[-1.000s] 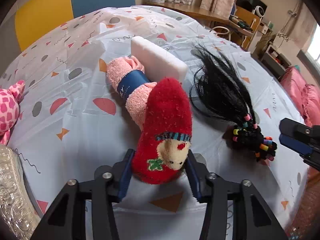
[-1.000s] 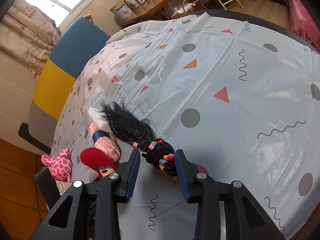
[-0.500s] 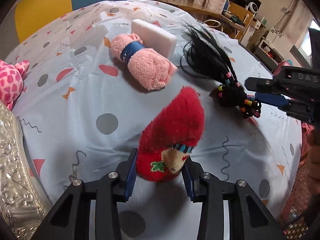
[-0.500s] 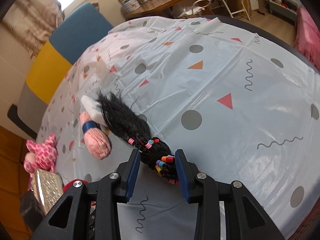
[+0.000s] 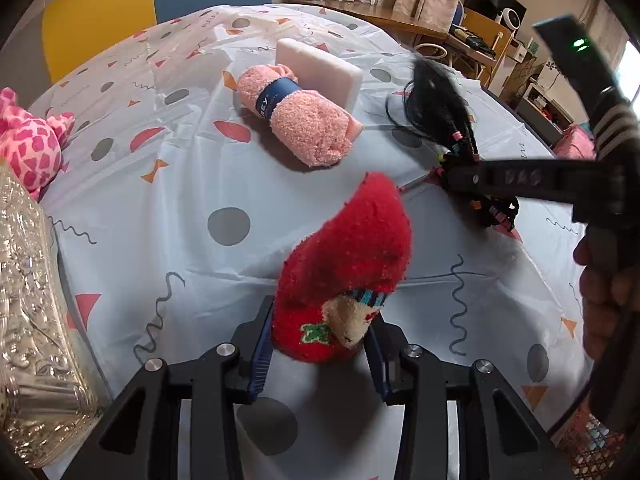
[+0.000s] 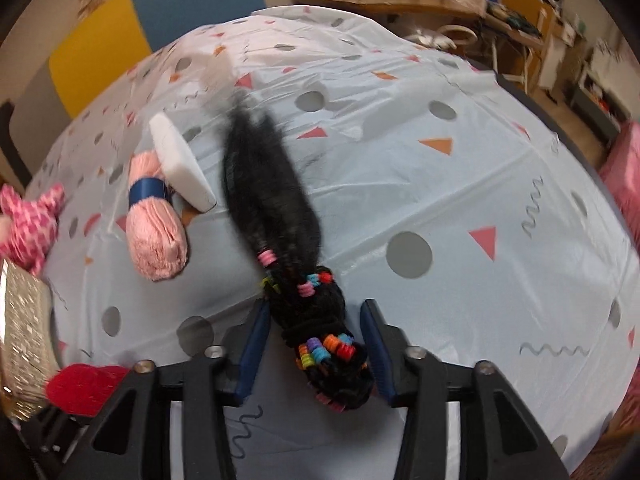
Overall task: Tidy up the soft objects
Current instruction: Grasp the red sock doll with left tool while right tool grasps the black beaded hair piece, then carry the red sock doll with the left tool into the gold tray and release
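Note:
My left gripper is shut on a fluffy red sock with a cartoon face and holds it above the tablecloth. The sock's toe shows in the right wrist view at lower left. My right gripper is shut on a black hair bundle with coloured beads, lifted off the table. In the left wrist view the right gripper holds the hair at right. A rolled pink towel with a blue band lies beside a white sponge block.
A silver embossed tray sits at the table's left edge. A pink spotted plush toy lies behind it. The round table wears a patterned plastic cloth. Chairs and a cluttered desk stand beyond.
My left gripper has lifted the red sock off the pink towel and drawn it back. My right gripper has lifted the hair bundle and swung left, nearer the left gripper.

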